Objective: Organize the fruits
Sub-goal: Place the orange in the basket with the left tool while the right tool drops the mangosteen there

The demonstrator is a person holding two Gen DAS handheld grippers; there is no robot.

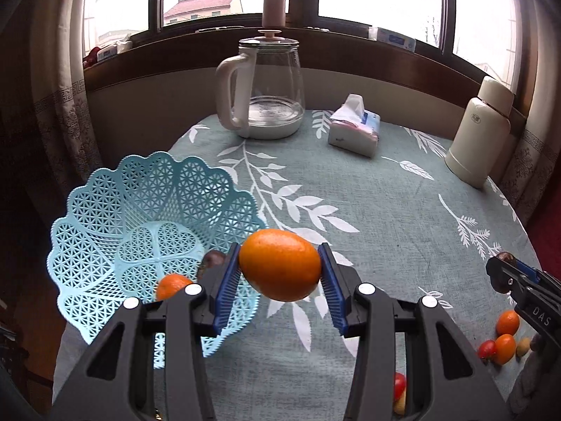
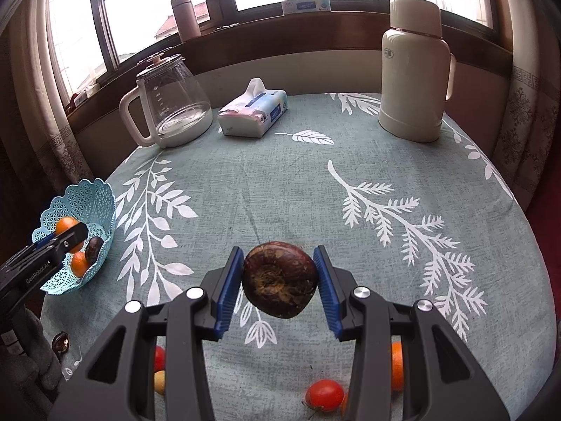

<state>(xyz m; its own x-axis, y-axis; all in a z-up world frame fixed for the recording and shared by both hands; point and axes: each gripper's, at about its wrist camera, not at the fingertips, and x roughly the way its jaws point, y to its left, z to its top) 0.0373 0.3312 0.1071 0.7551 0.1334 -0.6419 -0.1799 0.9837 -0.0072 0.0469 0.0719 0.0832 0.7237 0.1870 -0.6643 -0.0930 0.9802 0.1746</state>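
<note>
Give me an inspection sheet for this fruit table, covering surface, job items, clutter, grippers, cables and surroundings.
Surface: round table under a teal cloth with white leaf print.
Job's things: blue lattice basket at the table's left edge holds a small orange and a dark fruit; loose small oranges and red fruits lie near the front edge.
Clutter: glass kettle, tissue pack, cream thermos.
Grippers: left gripper shut on an orange beside the basket; right gripper shut on a brown round fruit above the cloth.
Cables: nothing seen.
Surroundings: windows, wooden sill with a pink bottle, curtains.
</note>
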